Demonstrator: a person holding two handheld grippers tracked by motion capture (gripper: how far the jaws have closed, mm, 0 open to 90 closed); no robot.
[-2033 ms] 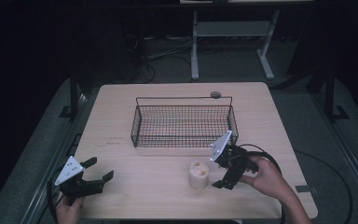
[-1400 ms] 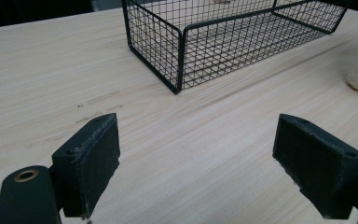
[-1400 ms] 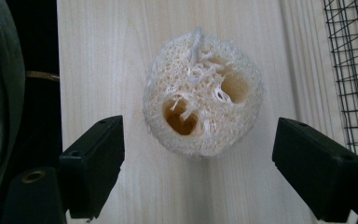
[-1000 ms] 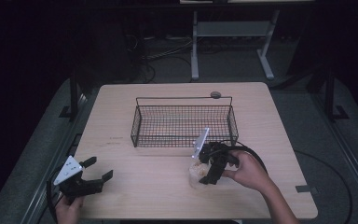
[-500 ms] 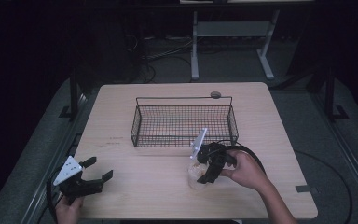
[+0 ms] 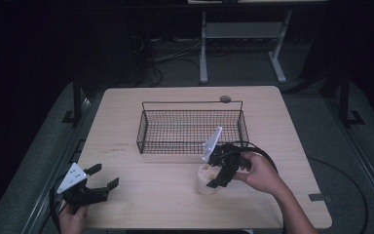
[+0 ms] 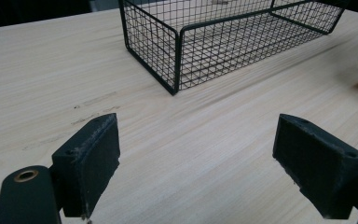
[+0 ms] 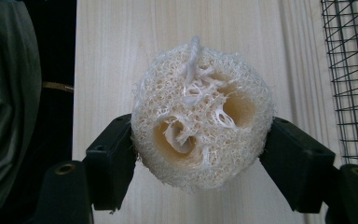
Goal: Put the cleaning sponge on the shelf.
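Between jaws of right hand-held gripper [image 8: 200, 154]: loofah [image 8: 200, 116], clamped both sides, near wire basket [image 6: 191, 127].

From my remote station: wire basket [image 6: 191, 127] mid-table [image 6: 126, 204]; loofah [image 6: 205, 176] before it at five o'clock, between my right gripper's [image 6: 217, 174] pads; my left gripper [image 6: 100, 186] sits at eight o'clock, well apart.

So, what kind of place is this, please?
Probably a lab or recording workspace, not a home. A bare wooden table stands in a dark room, with loose cables on the floor and a metal equipment stand behind it. A wire basket sits on top.
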